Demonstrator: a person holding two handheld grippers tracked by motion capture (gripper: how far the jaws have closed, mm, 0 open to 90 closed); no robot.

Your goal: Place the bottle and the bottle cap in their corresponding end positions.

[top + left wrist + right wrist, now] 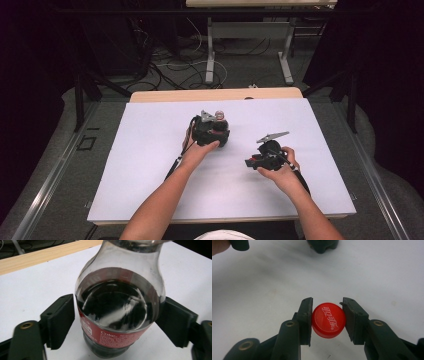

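Gripping a red cap (328,320), the right hand-held gripper (327,319) has both pads pressed on the cap's rim, with the printed top facing the right gripper view. In the high view this right hand-held gripper (250,162) sits right of centre over the worktop (150,170), lying roughly level, jaws pointing left toward the middle. The right hand (281,169) wraps it from behind, and the forearm comes in from the bottom edge.

Left hand-held gripper (115,322): jaws straddle a bottle (120,302), one pad on each side of its body at label height. The left pad stands just clear of the bottle wall. The right pad is at the wall; contact there cannot be told. So the grasp reads as released, with the bottle between the jaws. In the high view the left hand-held gripper (222,131) is near the worktop's centre, the left hand (197,150) holding it from the near side, forearm angled in from bottom centre.

Bottle: upright on the white worktop, clear plastic, dark liquid up to the shoulder, red label band. In the high view its uncapped neck (219,116) shows above the gripper body.

The two grippers are well apart. Beyond the far edge of the worktop: floor with cables (170,70) and the legs of another table (210,50).
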